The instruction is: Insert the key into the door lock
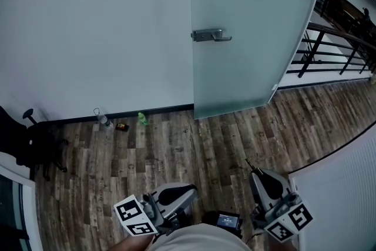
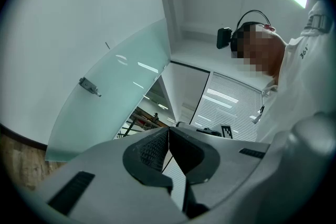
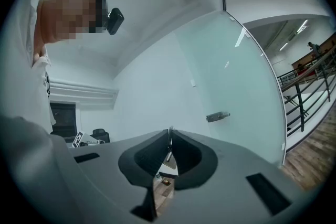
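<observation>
While our left gripper (image 2: 168, 131) sits closed on nothing, our right gripper (image 3: 169, 136) pinches a thin silver metal key (image 3: 168, 153), well apart from the frosted glass door (image 1: 252, 20).

White shirt (image 2: 311, 93), 2 grey, black-padded hand-held grippers (image 1: 189, 190) (image 1: 254, 172)

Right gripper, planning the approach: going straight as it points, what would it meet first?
Nothing near; the right gripper would probably reach the white wall, left of the door handle; depth unclear.
</observation>
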Available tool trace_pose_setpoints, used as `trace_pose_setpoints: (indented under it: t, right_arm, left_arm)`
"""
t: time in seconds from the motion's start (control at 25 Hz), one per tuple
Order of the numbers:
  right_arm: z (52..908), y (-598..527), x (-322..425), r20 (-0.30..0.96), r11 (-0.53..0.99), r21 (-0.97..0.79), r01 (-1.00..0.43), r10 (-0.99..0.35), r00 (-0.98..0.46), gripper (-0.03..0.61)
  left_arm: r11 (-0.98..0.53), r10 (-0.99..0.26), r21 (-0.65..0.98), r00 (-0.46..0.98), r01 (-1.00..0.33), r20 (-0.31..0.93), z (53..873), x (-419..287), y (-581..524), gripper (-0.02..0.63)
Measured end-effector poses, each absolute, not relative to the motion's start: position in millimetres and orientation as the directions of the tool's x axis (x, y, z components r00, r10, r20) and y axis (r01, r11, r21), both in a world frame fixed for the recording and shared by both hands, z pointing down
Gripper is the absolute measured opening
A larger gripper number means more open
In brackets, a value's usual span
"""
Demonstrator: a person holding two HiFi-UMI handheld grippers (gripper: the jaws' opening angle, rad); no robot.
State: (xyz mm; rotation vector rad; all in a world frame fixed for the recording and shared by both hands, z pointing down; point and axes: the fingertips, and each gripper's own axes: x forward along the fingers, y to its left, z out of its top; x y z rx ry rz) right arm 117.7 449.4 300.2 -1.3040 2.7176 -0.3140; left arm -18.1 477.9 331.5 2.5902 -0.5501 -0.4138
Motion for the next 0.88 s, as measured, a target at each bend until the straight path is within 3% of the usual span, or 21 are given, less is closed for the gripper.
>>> trace_pose_setpoints:
  t: [0.88]
  right_arm:
    - [320, 424, 70, 0.075, 0.490, -0.208, -0.846, -0.855, -0.514, 0.028]
  left_arm:
    - [-0.802, -0.496, 0.432, 0.863, -0.412, -0.099, 342, -93, 436, 0.017]
